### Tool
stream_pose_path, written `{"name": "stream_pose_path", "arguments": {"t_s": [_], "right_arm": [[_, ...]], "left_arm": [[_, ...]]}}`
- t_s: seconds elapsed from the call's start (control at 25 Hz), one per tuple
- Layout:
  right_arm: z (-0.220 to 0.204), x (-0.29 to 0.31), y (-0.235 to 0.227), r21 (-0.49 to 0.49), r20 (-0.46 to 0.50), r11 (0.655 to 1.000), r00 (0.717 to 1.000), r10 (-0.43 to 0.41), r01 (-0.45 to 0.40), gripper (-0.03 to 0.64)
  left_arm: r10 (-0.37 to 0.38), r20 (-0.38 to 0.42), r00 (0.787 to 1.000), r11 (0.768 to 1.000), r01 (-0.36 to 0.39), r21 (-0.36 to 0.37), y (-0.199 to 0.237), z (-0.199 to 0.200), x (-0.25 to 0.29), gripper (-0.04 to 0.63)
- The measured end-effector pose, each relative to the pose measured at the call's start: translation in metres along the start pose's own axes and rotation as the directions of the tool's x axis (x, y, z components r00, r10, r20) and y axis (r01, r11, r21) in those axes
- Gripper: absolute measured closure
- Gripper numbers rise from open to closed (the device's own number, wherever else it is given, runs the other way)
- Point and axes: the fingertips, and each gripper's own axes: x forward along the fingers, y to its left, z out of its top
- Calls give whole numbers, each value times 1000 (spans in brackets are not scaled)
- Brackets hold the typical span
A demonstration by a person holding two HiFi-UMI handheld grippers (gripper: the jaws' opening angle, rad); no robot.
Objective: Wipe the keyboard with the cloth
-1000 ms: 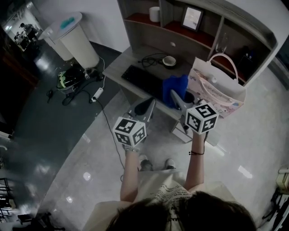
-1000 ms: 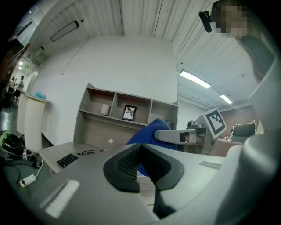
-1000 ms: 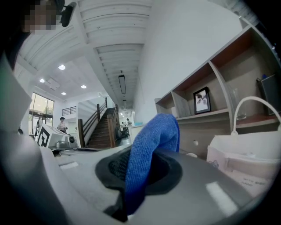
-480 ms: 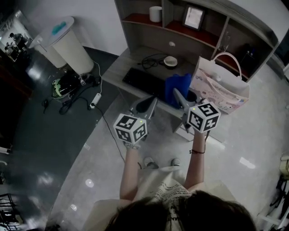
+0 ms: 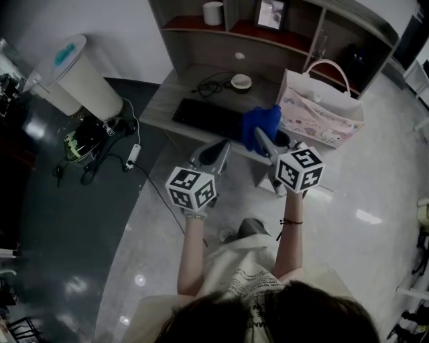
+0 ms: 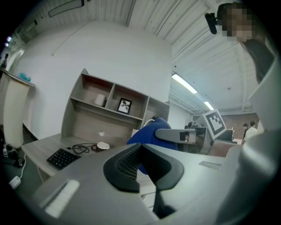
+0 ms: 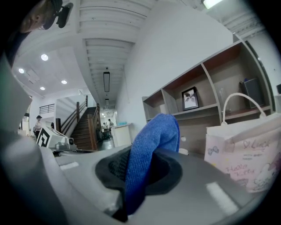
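We hold the right gripper (image 5: 261,142) clamped on the blue cloth (image 7: 151,140), just in front of the desk (image 5: 164,100). The left gripper (image 6: 142,165) appears closed on nothing. The keyboard (image 5: 208,117) lies on the desk, apart from both grippers.

Floor: glossy pale tiles (image 5: 375,191), with a dark grey area (image 5: 53,221) at the left
Wall: plain white (image 5: 120,20)
Furniture: grey surface (image 5: 169,92) under a shelved hutch (image 5: 201,50)
Light: ceiling strip lamps (image 6: 184,83)
Beyond: staircase (image 7: 83,129)
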Motion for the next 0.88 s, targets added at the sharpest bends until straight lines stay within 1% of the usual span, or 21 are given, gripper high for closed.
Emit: {"name": "stream_pose_path", "arguments": {"t_s": [0.28,0.48,0.68,0.88], "right_arm": [[-10,0,-12,20,-24,999,999,-45,45,557],[-16,7,-24,26,-49,997,997,-67,68,558],[-17,18,-43,31,-66,996,995,-80,82,557],[-16,36,-58,3,-99,996,992,-83,84,557]], "left_arm": [[-46,-25,999,999,46,-21,-2,-9,15,591],[-64,-43,997,997,63,-34,5,-13,28,591],[-71,-59,996,997,68,-47,17,-15,48,591],[-67,-70,995,996,64,-56,32,-11,67,591]]}}
